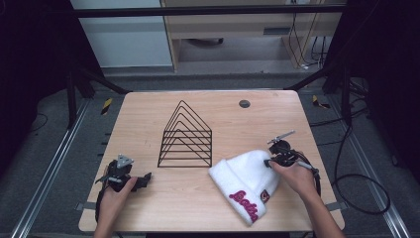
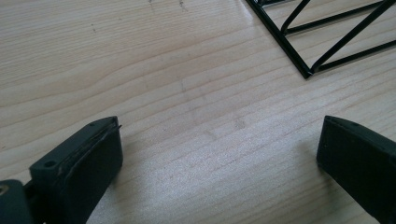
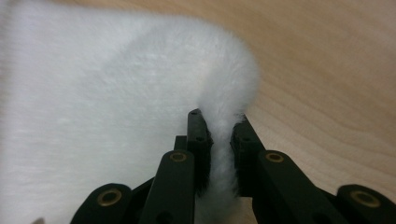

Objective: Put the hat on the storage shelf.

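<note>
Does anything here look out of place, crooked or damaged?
Nothing stands out. The white beanie lies flat on the table, its edge pinched in the right gripper. The wire rack stands upright; the left gripper is open.

Red lettering on the white hat's cuff too small to read from the high view, wire rack cut off by the top and right edges in the left gripper view, near fold of the hat blurred and hidden between the right gripper's fingers.
</note>
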`<action>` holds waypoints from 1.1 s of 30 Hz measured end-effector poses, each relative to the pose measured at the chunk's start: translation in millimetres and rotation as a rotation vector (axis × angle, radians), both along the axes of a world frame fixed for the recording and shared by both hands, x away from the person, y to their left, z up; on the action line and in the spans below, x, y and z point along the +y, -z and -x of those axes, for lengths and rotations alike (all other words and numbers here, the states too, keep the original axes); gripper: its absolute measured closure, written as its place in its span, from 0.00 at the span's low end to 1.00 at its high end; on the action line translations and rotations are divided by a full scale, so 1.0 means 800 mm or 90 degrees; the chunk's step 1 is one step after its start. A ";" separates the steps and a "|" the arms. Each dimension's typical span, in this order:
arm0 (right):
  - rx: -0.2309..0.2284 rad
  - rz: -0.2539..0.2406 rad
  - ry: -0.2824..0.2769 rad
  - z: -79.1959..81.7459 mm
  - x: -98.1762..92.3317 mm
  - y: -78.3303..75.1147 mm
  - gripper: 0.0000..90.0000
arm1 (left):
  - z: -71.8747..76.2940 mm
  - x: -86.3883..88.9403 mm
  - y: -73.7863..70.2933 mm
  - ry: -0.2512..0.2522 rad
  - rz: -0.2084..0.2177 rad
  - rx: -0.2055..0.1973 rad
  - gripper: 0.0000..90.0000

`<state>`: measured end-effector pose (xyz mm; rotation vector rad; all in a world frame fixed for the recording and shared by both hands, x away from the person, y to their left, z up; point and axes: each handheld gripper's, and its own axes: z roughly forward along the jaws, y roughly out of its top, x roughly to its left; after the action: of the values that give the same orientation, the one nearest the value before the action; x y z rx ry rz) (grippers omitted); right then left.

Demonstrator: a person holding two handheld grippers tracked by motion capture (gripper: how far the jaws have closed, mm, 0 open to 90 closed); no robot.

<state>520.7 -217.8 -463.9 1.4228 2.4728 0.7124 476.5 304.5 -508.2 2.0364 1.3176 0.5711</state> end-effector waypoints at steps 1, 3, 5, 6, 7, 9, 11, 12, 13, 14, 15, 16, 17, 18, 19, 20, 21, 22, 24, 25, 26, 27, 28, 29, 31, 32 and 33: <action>0.000 0.000 0.000 0.000 0.000 0.000 0.91 | 0.000 0.000 0.000 0.003 0.000 0.000 0.00; -0.042 -0.001 -0.012 0.010 0.002 -0.016 0.91 | 0.000 0.001 0.000 0.007 0.000 0.000 0.00; -0.084 -0.012 -0.031 0.020 0.004 -0.035 0.91 | 0.001 0.003 -0.001 0.011 0.002 -0.001 0.01; -0.100 -0.016 -0.036 0.025 0.005 -0.044 0.91 | 0.002 0.004 -0.003 0.012 0.004 -0.002 0.03; -0.114 -0.019 -0.044 0.029 0.007 -0.052 0.91 | 0.003 0.006 -0.005 0.008 0.014 -0.005 0.04; -0.145 -0.024 -0.060 0.039 0.012 -0.071 0.92 | 0.005 0.009 -0.015 0.007 0.026 -0.021 0.03; -0.183 -0.020 -0.086 0.051 0.021 -0.092 0.92 | 0.008 0.012 -0.029 0.007 0.041 -0.040 0.03; -0.209 -0.012 -0.105 0.060 0.029 -0.109 0.92 | 0.009 0.014 -0.036 0.005 0.048 -0.047 0.03; -0.209 -0.012 -0.105 0.060 0.029 -0.109 0.92 | 0.011 0.016 -0.042 0.005 0.054 -0.056 0.03; -0.220 -0.011 -0.115 0.065 0.032 -0.118 0.92 | 0.012 0.018 -0.049 0.005 0.060 -0.064 0.03; -0.232 -0.013 -0.125 0.069 0.036 -0.126 0.92 | 0.014 0.019 -0.055 0.007 0.067 -0.069 0.03; -0.242 -0.014 -0.132 0.074 0.039 -0.134 0.92 | 0.016 0.021 -0.062 0.011 0.067 -0.074 0.03; -0.252 -0.013 -0.140 0.078 0.042 -0.142 0.92 | 0.017 0.022 -0.066 0.014 0.066 -0.077 0.03; -0.260 -0.013 -0.148 0.082 0.044 -0.147 0.92 | 0.018 0.023 -0.072 0.016 0.068 -0.084 0.03; -0.268 -0.015 -0.159 0.086 0.047 -0.154 0.92 | 0.020 0.025 -0.080 0.021 0.068 -0.089 0.03; -0.279 -0.012 -0.169 0.090 0.050 -0.163 0.92 | 0.021 0.026 -0.085 0.024 0.065 -0.092 0.03; -0.283 -0.010 -0.174 0.093 0.051 -0.168 0.92 | 0.022 0.026 -0.092 0.023 0.063 -0.100 0.03; -0.296 -0.007 -0.187 0.097 0.054 -0.179 0.92 | 0.023 0.027 -0.097 0.024 0.059 -0.103 0.03; -0.303 -0.004 -0.194 0.098 0.054 -0.184 0.92 | 0.025 0.027 -0.110 0.033 0.063 -0.113 0.03; -0.313 0.000 -0.198 0.099 0.055 -0.190 0.92 | 0.025 0.026 -0.116 0.040 0.063 -0.118 0.03; -0.319 0.002 -0.201 0.099 0.054 -0.195 0.93 | 0.025 0.024 -0.122 0.045 0.059 -0.121 0.03; -0.323 0.002 -0.203 0.097 0.053 -0.200 0.93 | 0.026 0.023 -0.127 0.049 0.056 -0.124 0.03; -0.326 0.005 -0.203 0.096 0.052 -0.203 0.93 | 0.026 0.021 -0.133 0.053 0.056 -0.129 0.03; -0.331 0.008 -0.205 0.094 0.050 -0.208 0.93 | 0.026 0.019 -0.140 0.061 0.058 -0.131 0.03; -0.348 0.006 -0.210 0.090 0.046 -0.220 0.93 | 0.027 0.014 -0.154 0.075 0.058 -0.140 0.03; -0.353 0.001 -0.211 0.089 0.043 -0.225 0.93 | 0.027 0.013 -0.158 0.079 0.059 -0.142 0.03; -0.356 -0.004 -0.211 0.087 0.042 -0.229 0.93 | 0.027 0.010 -0.164 0.085 0.061 -0.143 0.03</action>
<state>450.9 -184.3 -280.4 0.6803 2.2553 1.0164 454.8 312.6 -377.1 1.9039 1.0492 0.6423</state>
